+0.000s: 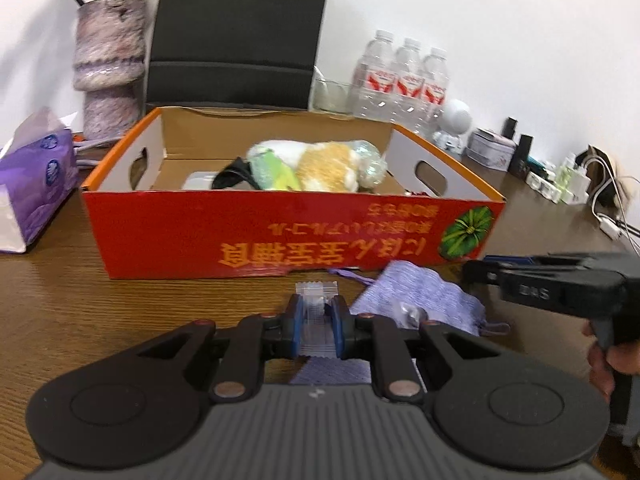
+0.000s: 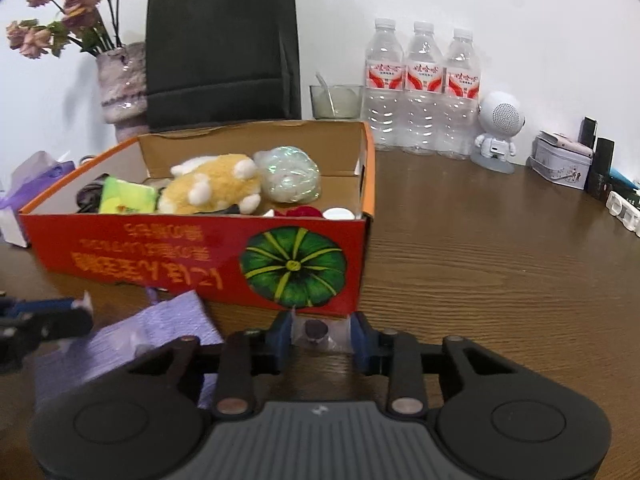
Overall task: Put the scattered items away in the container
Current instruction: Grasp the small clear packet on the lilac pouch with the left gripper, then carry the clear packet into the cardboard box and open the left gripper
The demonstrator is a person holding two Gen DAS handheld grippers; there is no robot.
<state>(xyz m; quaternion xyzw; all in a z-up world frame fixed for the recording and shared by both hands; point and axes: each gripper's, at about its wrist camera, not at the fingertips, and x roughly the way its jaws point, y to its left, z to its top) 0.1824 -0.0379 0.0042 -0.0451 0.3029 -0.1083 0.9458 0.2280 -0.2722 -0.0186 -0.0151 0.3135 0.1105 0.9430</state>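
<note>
1. Left wrist view. Left hand-held gripper (image 1: 316, 322) nearly closed, pads pressing a clear ridged packet (image 1: 317, 300) that sticks out past the tips. It is held just in front of the box (image 1: 280, 236), low over the counter (image 1: 120, 304).
2. Same view. Purple pouch (image 1: 420, 300) lies on the counter just in front of the box, to the right of the packet, touching or nearly touching the box's front wall. Right hand-held gripper (image 1: 476, 270) comes in from the right, near the pouch's far corner.
3. Same view. Box already holds a plush toy (image 1: 324, 168), a green packet and a crinkled clear bag. Tissue pack (image 1: 36, 176) stands left of the box.
4. Right wrist view. Right hand-held gripper (image 2: 322, 334) partly closed around a small clear wrapper with a dark round item (image 2: 316, 330); pads look to be at the wrapper's edges, firm contact not certain. It sits just in front of the box's (image 2: 200, 248) pumpkin corner.
5. Same view. Pouch (image 2: 160, 328) lies left of that wrapper, in front of the box; left hand-held gripper (image 2: 80, 312) at frame's left edge.
6. Judgement: pick-up step, both hands loaded or loading. Next: lift each item clear of the front wall, carry over the rim, release inside. Pouch remains to collect.
</note>
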